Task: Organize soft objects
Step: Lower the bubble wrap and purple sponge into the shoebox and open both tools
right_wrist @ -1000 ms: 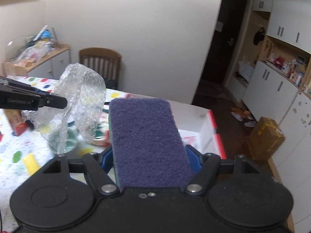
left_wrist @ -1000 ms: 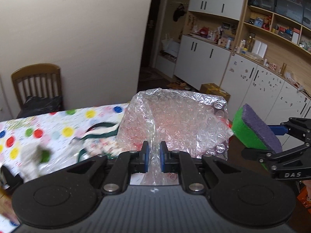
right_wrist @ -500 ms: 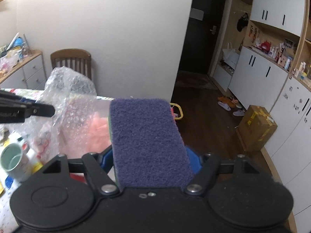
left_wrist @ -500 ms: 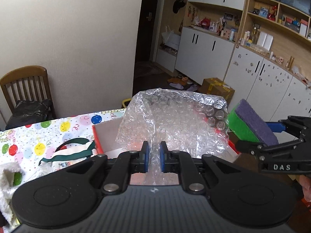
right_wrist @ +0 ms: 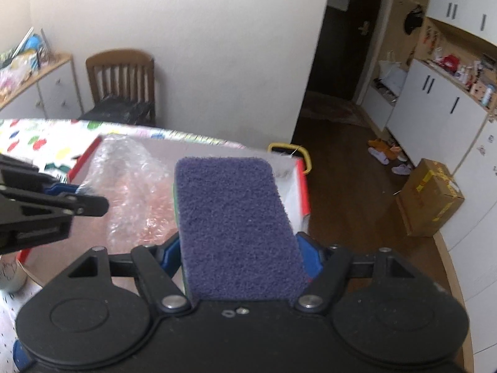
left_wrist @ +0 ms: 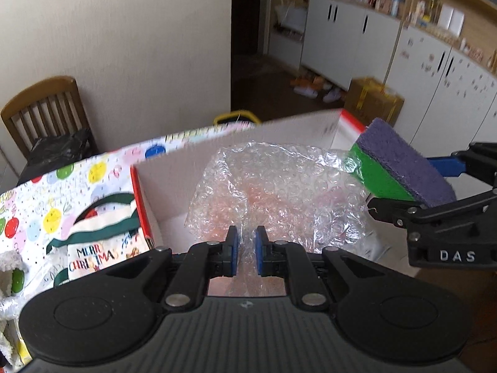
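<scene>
My left gripper [left_wrist: 245, 239] is shut on a crumpled sheet of clear bubble wrap [left_wrist: 279, 186]. The wrap hangs down into an open white box with a red rim [left_wrist: 136, 192] on the table. My right gripper [right_wrist: 239, 248] is shut on a sponge [right_wrist: 233, 217] with a purple scouring top and a green body, gripped by its sides. In the left wrist view the sponge [left_wrist: 400, 164] hovers over the box's right end, touching the wrap's edge. The right wrist view shows the left gripper [right_wrist: 90, 199] at the left, above the box [right_wrist: 303, 186] and the wrap [right_wrist: 130, 186].
A Christmas tote bag [left_wrist: 99, 227] lies left of the box on the dotted tablecloth [left_wrist: 62, 180]. A mug [right_wrist: 9, 276] stands at the near left. A wooden chair [left_wrist: 43, 115] stands by the wall. A cardboard carton [right_wrist: 428, 199] sits on the floor beyond the table's end.
Both grippers have moved along the table and sunk toward the red-rimmed box. The bubble wrap now hangs inside it and the sponge is over its right end. Both grips are unchanged.
</scene>
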Demonstrator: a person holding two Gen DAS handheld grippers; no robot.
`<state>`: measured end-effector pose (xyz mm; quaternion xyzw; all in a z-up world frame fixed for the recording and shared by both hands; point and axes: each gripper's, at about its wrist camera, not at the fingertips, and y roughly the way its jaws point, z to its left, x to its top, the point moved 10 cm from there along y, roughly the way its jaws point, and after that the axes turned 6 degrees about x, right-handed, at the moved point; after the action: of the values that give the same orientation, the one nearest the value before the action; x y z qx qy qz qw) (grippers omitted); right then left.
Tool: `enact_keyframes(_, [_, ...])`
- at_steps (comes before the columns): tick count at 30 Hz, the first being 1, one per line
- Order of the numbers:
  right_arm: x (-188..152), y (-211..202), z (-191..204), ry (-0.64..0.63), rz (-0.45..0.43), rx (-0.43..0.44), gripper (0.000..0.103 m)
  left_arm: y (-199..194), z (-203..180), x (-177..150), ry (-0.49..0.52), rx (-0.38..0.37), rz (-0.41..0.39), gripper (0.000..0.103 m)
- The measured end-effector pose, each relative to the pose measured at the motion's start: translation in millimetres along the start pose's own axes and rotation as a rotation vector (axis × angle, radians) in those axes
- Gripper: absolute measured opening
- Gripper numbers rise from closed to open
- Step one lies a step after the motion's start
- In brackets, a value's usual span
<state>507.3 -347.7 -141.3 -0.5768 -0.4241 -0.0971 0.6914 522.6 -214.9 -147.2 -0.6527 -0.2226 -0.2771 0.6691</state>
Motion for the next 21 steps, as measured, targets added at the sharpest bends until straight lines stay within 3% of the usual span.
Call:
enact_keyframes(10, [-15.6,39.0,27.1,-0.125,0.102,0.038,0.073,36.3,-1.5,-23.1,0.046,0.021,0.117,0.011])
enact_keyframes(16, [-20.6,48.2,33.0,-0.128,0.134,0.04,0.074,48.2,-11.7,-37.6,0.108,0.043,0.187,0.011])
enact_keyframes(21, [-18.5,40.9,33.1,-0.126,0.134,0.045,0.076,48.7,-15.2,-43.5,0.096,0.055,0.207,0.011])
